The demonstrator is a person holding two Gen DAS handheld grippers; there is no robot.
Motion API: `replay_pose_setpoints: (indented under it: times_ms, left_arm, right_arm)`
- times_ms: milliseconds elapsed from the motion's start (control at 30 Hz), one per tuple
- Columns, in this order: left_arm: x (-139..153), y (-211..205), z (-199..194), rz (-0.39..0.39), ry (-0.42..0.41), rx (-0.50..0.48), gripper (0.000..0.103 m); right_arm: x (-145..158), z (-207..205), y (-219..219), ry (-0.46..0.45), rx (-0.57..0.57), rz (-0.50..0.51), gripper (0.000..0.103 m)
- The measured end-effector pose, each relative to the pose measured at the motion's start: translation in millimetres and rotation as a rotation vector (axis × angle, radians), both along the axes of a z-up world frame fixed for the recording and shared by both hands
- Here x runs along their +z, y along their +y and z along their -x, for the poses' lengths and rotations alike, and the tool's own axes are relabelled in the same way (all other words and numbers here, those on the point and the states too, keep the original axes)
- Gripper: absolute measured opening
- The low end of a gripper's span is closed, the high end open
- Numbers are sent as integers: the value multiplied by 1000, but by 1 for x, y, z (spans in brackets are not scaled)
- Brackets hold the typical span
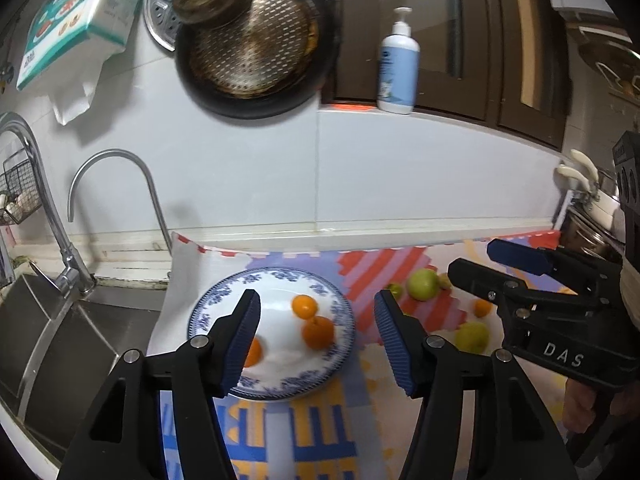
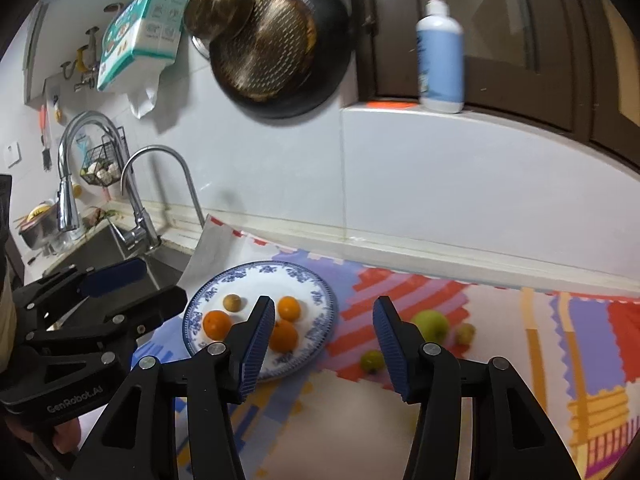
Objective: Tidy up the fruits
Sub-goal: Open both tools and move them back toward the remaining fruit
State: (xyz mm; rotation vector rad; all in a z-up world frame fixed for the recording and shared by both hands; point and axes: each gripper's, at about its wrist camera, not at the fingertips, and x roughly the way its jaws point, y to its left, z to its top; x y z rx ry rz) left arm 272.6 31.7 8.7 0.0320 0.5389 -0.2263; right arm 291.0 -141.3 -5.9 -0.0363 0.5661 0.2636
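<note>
Both grippers, left gripper (image 1: pixel 316 320) and right gripper (image 2: pixel 324 328), wide and empty; straddle the near green fruit (image 2: pixel 372 360) squarely, then carry it left to the plate (image 2: pixel 320 300).

My two fisheye views are evenly lit by soft indoor light from above. The hanging pan (image 1: pixel 256 52) and tap (image 1: pixel 116 188) beyond my tools cast soft shadows on the pale wall. Edges bend strongly into dark corners. The soap bottle (image 2: pixel 440 48) and fruit look slightly motion-blurred.
</note>
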Motion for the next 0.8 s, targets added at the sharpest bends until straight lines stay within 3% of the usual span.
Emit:
replay_pose_setpoints:
  times_ms: [300, 367, 467, 800]
  left_arm:
    - [0, -33, 29, -22, -29, -20, 65]
    - [-3, -40, 32, -31, -32, -32, 65]
    - [-9, -47, 34, -40, -34, -54, 66]
    - [-37, -63, 15, -97, -25, -136, 67]
  right_arm:
    - [-1, 35, -38, -13, -66, 17, 57]
    - [-3, 40, -47, -8, -82, 14, 62]
    - [-7, 45, -55, -8, -110, 27, 63]
    - [-42, 41, -69, 93, -169, 33, 63]
